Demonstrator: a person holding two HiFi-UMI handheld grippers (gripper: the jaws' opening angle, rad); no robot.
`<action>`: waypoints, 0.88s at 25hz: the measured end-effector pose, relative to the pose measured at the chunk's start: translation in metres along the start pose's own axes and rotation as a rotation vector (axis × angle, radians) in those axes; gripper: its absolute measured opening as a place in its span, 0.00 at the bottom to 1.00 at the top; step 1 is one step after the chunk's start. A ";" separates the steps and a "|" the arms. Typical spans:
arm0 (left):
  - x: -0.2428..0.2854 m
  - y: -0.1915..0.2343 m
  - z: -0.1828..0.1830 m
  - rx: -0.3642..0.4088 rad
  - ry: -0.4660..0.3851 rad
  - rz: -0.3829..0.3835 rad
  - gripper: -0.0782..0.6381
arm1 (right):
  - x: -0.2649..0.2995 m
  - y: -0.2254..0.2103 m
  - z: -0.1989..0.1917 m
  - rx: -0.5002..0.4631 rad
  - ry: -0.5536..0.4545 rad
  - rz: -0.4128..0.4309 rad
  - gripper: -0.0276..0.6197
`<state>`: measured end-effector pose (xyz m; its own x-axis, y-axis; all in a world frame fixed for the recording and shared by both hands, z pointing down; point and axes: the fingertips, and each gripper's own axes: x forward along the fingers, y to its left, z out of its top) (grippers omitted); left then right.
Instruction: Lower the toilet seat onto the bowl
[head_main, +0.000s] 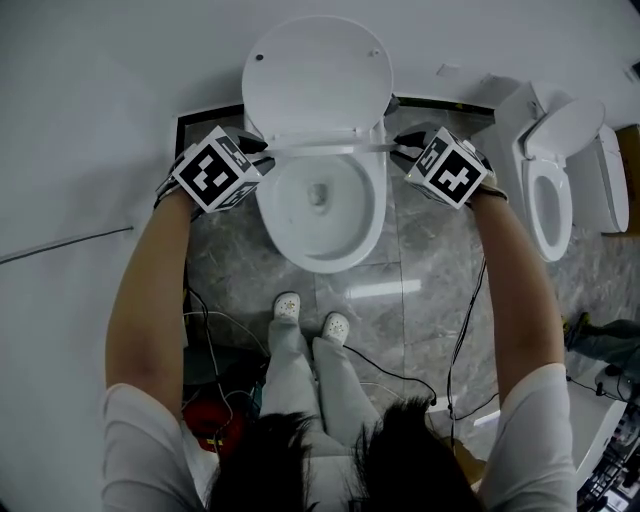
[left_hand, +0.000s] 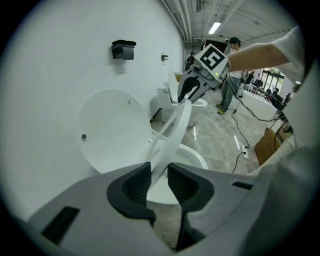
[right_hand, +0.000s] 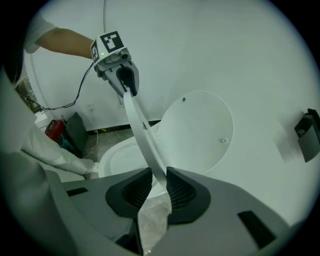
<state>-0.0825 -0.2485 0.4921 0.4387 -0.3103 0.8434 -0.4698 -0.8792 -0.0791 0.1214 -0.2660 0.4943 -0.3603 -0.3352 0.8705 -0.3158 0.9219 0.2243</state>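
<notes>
Our left gripper (left_hand: 159, 182) is clamped on one side of the toilet seat (left_hand: 175, 131), with the white ring pinched between its pads. Our right gripper (right_hand: 159, 186) grips the opposite side the same way. Between them the seat hangs half lowered, tilted above the bowl (head_main: 345, 250), its front clear of the rim and away from the lid (head_main: 318, 75). The lid leans upright against the wall (head_main: 90, 100). Farther right, a second toilet (head_main: 560, 185) stands on the marble floor (head_main: 420, 300).
</notes>
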 end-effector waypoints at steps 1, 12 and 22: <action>0.001 -0.004 -0.002 0.003 0.007 -0.013 0.26 | 0.000 0.005 -0.002 -0.013 0.010 0.019 0.21; 0.010 -0.033 -0.020 0.020 0.041 -0.087 0.28 | 0.006 0.037 -0.019 -0.059 0.041 0.128 0.23; 0.022 -0.061 -0.040 0.039 0.085 -0.158 0.30 | 0.015 0.067 -0.037 -0.085 0.093 0.222 0.26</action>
<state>-0.0748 -0.1867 0.5365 0.4371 -0.1372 0.8889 -0.3697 -0.9283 0.0386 0.1273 -0.2020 0.5381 -0.3289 -0.1067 0.9383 -0.1614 0.9853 0.0555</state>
